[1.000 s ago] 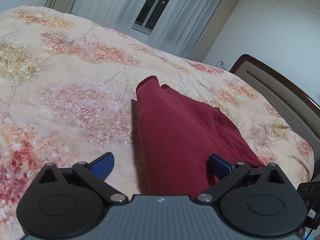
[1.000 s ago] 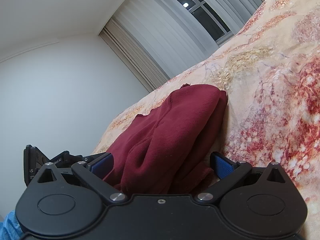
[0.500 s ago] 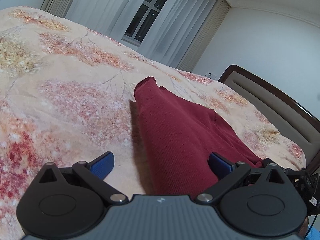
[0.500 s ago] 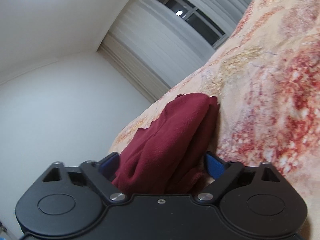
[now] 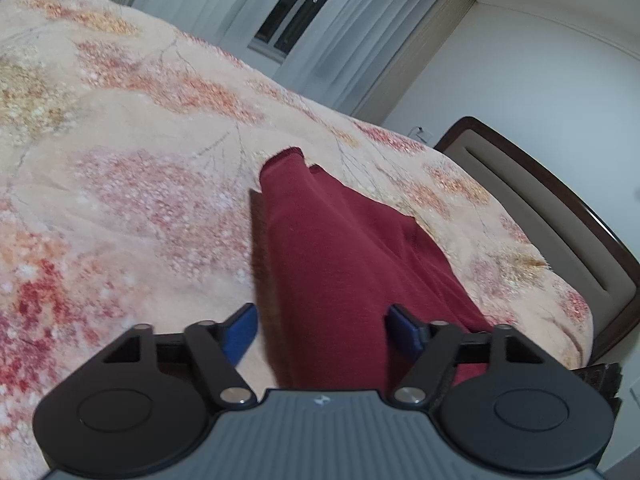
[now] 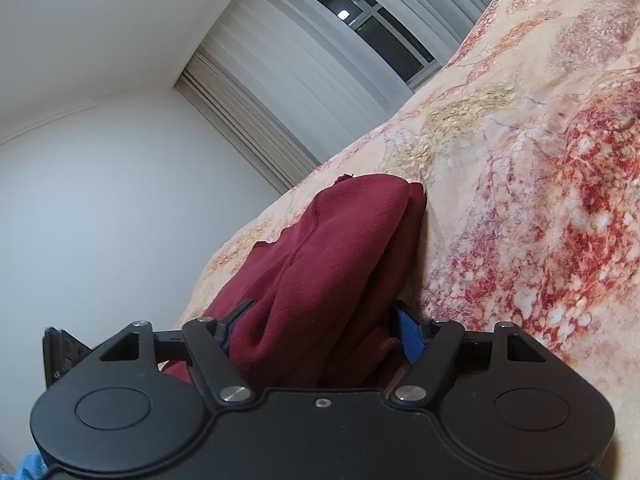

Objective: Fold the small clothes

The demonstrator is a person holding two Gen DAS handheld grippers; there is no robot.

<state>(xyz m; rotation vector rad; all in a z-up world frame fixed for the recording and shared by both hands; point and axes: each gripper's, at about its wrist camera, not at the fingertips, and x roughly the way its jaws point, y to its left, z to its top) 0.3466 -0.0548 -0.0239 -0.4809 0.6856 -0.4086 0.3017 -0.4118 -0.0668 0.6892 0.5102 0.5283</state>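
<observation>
A dark red garment (image 5: 340, 264) lies folded into a long bundle on the floral bedspread (image 5: 132, 200). My left gripper (image 5: 322, 332) is at its near end with the jaws closing. The cloth sits between the blue pads (image 5: 240, 334), and a strip of bedspread still shows between the left pad and the fabric. In the right wrist view, the red garment (image 6: 340, 248) bulges up between the jaws of my right gripper (image 6: 320, 330), which are also closing. Its blue pads (image 6: 410, 338) stand right against the sides of the cloth without pinching it flat.
A dark wooden headboard (image 5: 560, 216) with a padded panel runs along the right side of the bed. White curtains (image 5: 360, 28) and a window are on the far wall. A black device (image 5: 600, 380) sits at the right edge near the bed.
Both grippers' jaws have narrowed around the red garment. The left view has tilted slightly, showing more of the headboard; the right gripper stays where it was.
</observation>
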